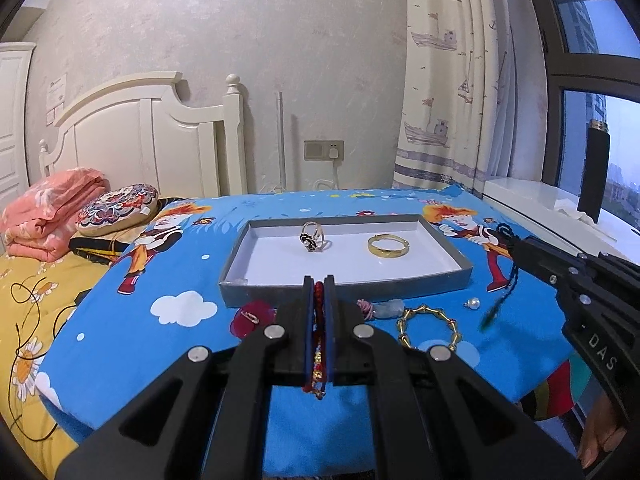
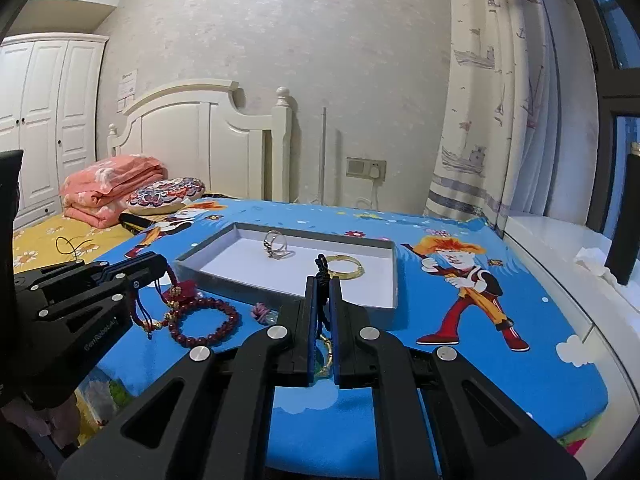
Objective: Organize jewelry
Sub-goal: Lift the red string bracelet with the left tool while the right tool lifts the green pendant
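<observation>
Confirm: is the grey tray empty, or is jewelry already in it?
Not empty. The grey tray holds two pieces: a silver-and-black ring piece and a gold bangle, both lying on its white floor.

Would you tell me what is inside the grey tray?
The grey tray holds a silver ring piece and a gold bangle; the left gripper hides part of its near edge.
</observation>
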A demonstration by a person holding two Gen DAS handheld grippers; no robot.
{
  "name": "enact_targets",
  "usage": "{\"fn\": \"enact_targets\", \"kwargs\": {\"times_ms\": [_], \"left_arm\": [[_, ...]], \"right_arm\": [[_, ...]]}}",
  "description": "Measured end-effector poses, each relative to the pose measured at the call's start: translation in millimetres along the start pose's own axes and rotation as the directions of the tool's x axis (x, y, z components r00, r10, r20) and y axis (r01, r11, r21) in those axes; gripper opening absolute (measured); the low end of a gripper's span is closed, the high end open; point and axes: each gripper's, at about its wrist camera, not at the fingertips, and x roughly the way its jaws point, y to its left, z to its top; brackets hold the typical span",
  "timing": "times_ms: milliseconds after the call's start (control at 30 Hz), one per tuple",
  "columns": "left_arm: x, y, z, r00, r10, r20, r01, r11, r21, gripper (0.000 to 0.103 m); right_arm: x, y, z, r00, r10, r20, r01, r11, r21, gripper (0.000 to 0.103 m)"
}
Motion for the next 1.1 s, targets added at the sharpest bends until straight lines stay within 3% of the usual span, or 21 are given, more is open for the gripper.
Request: {"fn": "enact_targets", "kwargs": {"times_ms": [467,633,800,1000,1100], "left_arm": [[4,-5,7,0.996,0.086,0.021,-0.085,0.996,-0.029,0.005],[21,13,0,0.996,0.084,-0.028,-0.086,0.994,-0.073,0.004],[34,33,-23,0.993,0.035,-0.109,-0.046,0.993,-0.107,0.005],[22,17,-50,0.993,-0.030,-0.118,0.030,1.000,-0.001,0.017],[12,3,-54,0.994,-0.065,-0.087,0.069,0.996,0.048,0.033]], "right_arm": [[20,9,12,0.997,-0.077,-0.008,0.077,0.997,-0.005,0.006],[30,8,14,0.997,-0.080,-0.016,0.080,0.997,-0.005,0.006],[37,4,6,0.996,-0.074,-0.050,0.074,0.997,0.006,0.007],[37,0,-7,0.995,-0.066,-0.075,0.067,0.998,0.011,0.007],[37,4,-12,0.995,-0.058,-0.086,0.058,0.998,0.004,0.007]]}}
